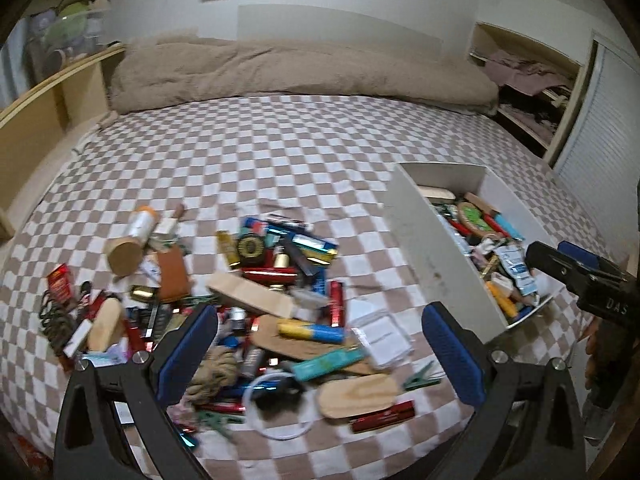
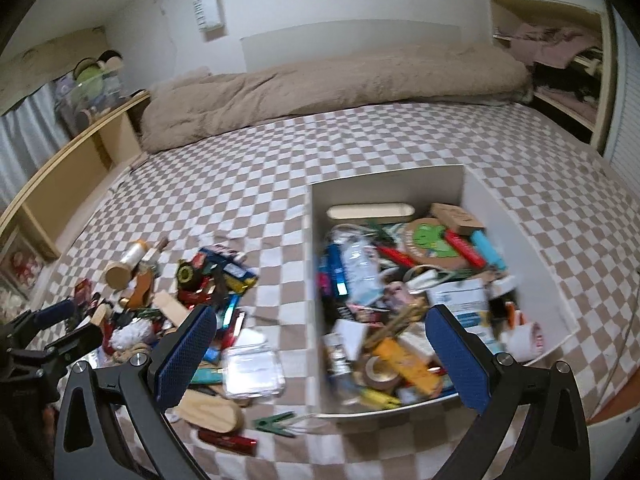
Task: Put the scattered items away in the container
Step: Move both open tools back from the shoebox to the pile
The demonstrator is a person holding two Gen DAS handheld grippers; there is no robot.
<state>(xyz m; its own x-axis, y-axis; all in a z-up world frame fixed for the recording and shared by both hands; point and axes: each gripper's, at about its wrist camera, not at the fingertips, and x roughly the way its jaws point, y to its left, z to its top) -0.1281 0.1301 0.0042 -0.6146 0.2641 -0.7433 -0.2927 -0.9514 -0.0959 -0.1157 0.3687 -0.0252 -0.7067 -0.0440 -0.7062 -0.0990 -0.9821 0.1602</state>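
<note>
A heap of scattered small items (image 1: 256, 304) lies on the checked bedspread: a yellow-and-blue tube (image 1: 310, 330), a clear plastic case (image 1: 380, 336), a wooden oval piece (image 1: 356, 394), a green clothespin (image 1: 424, 376) and a roll with a cork-coloured end (image 1: 128, 248). My left gripper (image 1: 320, 356) hangs open over this heap with nothing between its fingers. The white box (image 2: 384, 180) stands to the right, crowded with several items, among them a green frog coaster (image 2: 432, 240). My right gripper (image 2: 320, 356) is open and empty above the box's near left part. That view is motion-blurred.
A beige duvet (image 1: 296, 76) lies rolled along the far side of the bed. A wooden shelf unit (image 1: 48, 108) runs along the left, and an open closet (image 1: 532, 80) is at the far right. The left gripper (image 2: 66, 326) also shows at the right wrist view's left edge.
</note>
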